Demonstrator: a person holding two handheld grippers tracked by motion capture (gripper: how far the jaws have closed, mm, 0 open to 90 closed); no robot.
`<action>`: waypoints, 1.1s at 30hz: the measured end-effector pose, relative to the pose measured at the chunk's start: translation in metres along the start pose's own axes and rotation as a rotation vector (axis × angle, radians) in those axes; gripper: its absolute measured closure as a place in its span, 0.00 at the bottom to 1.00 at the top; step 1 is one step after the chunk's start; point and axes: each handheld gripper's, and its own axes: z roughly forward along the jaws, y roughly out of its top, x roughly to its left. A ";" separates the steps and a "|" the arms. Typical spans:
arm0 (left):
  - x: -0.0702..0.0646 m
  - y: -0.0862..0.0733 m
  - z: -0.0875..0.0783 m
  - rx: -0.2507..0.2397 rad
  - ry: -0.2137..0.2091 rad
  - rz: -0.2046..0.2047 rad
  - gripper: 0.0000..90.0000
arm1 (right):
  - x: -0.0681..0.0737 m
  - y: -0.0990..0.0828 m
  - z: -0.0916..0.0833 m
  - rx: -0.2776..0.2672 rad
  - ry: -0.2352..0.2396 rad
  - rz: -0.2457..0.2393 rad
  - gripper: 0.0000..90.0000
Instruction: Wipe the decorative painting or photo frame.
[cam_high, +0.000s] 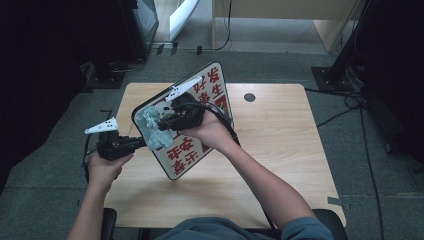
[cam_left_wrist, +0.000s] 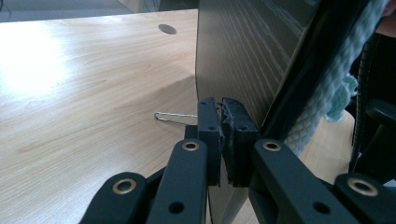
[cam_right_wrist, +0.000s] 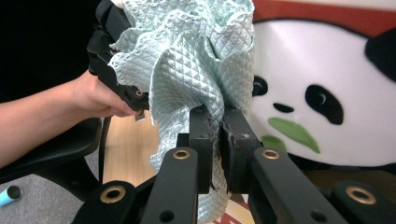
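Sign board (cam_high: 200, 117): white face, black rim, rounded corners, red characters in rows, and a panda drawn on it with black ears, black eye patches and a green leaf at its mouth (cam_right_wrist: 322, 102). You hold it tilted up over the middle of the wooden table (cam_high: 280, 145), its lower corner down near the tabletop, printed face toward your right side. Seen in the left gripper view, its back (cam_left_wrist: 243, 51) is grey with a pale wood-grain pattern.

Left gripper (cam_left_wrist: 223, 135): jaws clenched on the board's edge, the thin panel pinched between the two pads. In the high view your left gripper (cam_high: 142, 143) comes in from the left side and meets the board at its lower left rim. A thin wire clip (cam_left_wrist: 175, 117) lies on the table just behind the jaws; whether it touches them you cannot tell.

Right gripper (cam_right_wrist: 219, 135): jaws closed on a pale mint-green cloth (cam_right_wrist: 191, 56) with a quilted diamond weave, bunched into folds that rise above the pads. The cloth sits against the panda end of the board's face. In the high view the cloth (cam_high: 152, 129) is pressed at the board's left end, with your right gripper (cam_high: 167, 124) and right hand (cam_high: 210, 132) lying across the print
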 end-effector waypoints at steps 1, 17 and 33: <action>0.000 0.000 0.000 0.001 0.000 0.000 0.97 | 0.000 -0.001 0.000 0.001 0.000 0.000 0.93; 0.000 0.000 0.000 0.003 0.002 0.001 0.97 | 0.000 -0.023 0.010 0.019 -0.002 0.010 0.94; 0.000 0.001 0.000 0.009 -0.001 -0.007 0.97 | -0.002 -0.046 0.020 0.029 0.018 0.020 0.93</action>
